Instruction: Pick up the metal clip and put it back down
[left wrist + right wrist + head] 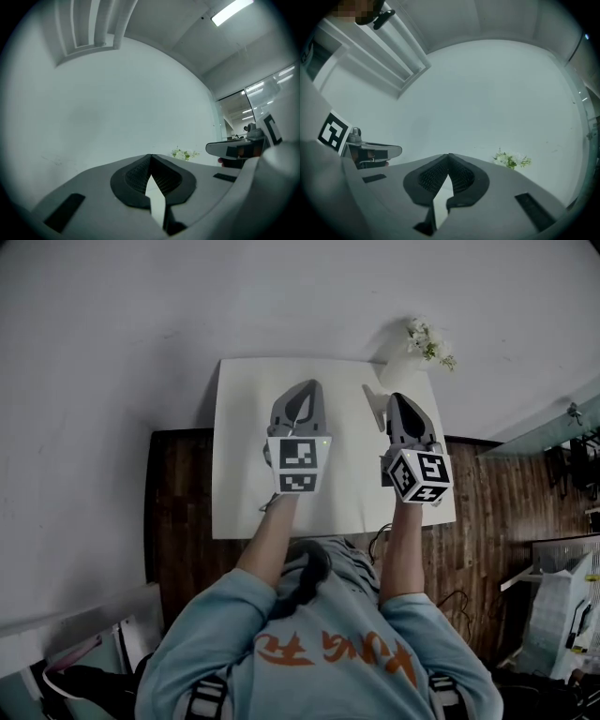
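Above the white rectangular tabletop (242, 427), the grey left gripper (302, 388) and grey right gripper (398, 399) hang clenched and empty. No metal clip is visible. Pickup is judged pending and calls for opened jaws.

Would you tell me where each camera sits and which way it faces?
Head view: on the person's head, looking steeply down at the table; both forearms, left gripper and right gripper show.
Left gripper view: on the left gripper, facing the wall; its shut jaws show.
Right gripper view: on the right gripper, facing the wall; shut jaws show.
Both gripper views share the flowers.
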Demonstrator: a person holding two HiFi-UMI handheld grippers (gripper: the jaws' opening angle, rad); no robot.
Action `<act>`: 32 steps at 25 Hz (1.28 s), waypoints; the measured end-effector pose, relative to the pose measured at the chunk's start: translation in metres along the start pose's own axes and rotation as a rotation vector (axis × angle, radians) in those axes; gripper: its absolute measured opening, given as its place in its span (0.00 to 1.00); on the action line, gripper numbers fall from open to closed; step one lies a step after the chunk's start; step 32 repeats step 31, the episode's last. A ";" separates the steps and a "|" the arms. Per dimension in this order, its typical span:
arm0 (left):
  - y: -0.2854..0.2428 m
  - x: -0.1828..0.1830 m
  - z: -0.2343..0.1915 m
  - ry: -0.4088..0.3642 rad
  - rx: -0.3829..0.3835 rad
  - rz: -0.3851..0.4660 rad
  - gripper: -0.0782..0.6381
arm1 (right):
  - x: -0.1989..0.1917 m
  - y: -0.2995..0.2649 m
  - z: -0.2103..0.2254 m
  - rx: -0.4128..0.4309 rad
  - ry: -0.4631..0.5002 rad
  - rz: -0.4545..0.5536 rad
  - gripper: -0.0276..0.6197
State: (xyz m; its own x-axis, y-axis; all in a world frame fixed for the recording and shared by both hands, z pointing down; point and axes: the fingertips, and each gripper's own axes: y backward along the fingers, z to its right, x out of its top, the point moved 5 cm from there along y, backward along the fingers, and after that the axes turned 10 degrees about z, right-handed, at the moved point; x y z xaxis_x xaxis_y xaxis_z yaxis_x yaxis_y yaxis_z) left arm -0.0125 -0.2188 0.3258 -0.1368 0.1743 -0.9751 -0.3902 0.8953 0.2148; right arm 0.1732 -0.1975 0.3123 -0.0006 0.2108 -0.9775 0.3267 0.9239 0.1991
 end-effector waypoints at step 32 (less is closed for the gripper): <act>0.011 0.001 -0.030 -0.031 0.007 0.002 0.14 | -0.007 -0.014 -0.026 0.012 0.039 -0.004 0.06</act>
